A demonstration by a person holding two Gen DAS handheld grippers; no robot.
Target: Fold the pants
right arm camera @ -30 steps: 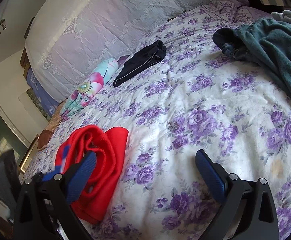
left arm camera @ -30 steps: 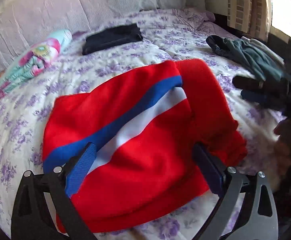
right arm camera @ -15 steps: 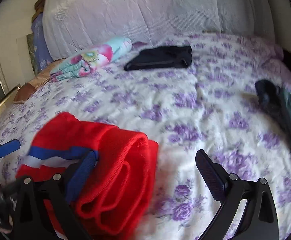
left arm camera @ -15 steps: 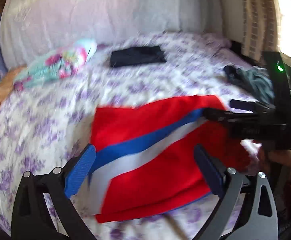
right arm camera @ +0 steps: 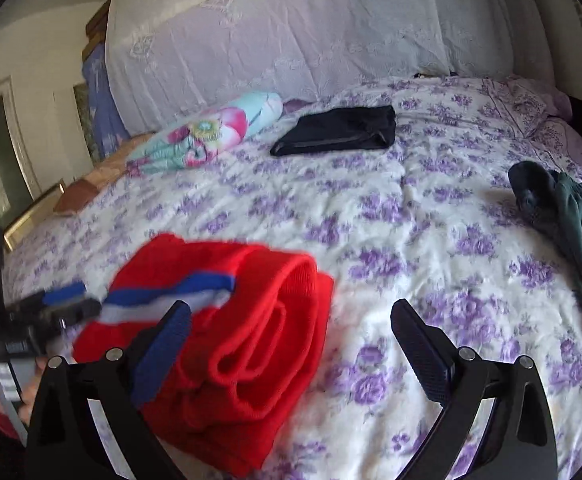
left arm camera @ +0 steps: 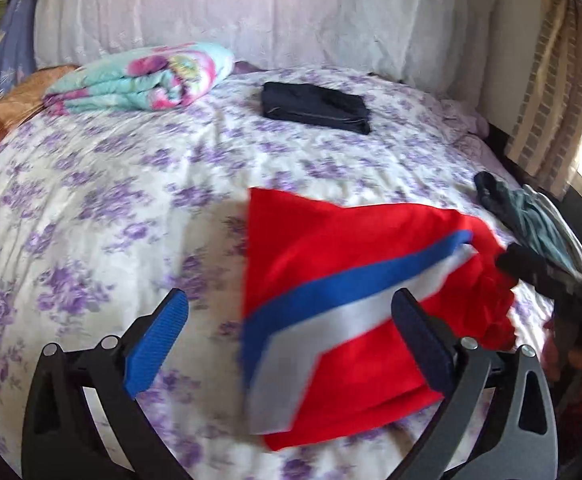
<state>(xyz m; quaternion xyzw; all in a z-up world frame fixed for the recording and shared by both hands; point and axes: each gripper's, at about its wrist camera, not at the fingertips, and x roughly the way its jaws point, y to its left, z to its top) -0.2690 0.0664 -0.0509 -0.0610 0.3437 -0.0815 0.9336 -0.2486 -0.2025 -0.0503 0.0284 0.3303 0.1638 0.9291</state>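
Your left gripper (left arm camera: 289,338) wide open and empty, right gripper (right arm camera: 291,338) likewise, folded red pants (left arm camera: 343,312) lying near on the floral bedspread (left arm camera: 91,200).

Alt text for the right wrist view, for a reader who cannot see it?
Folded red pants with a blue-and-white stripe lie on a purple-flowered bedspread, just ahead of the open right gripper. Farther back lie folded black pants, a rolled floral blanket and, at right, crumpled green clothes.

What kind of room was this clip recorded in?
Most likely a home bedroom: a bed with a purple-flowered bedspread, a lace-covered headboard behind it, and a rolled floral blanket near its head.
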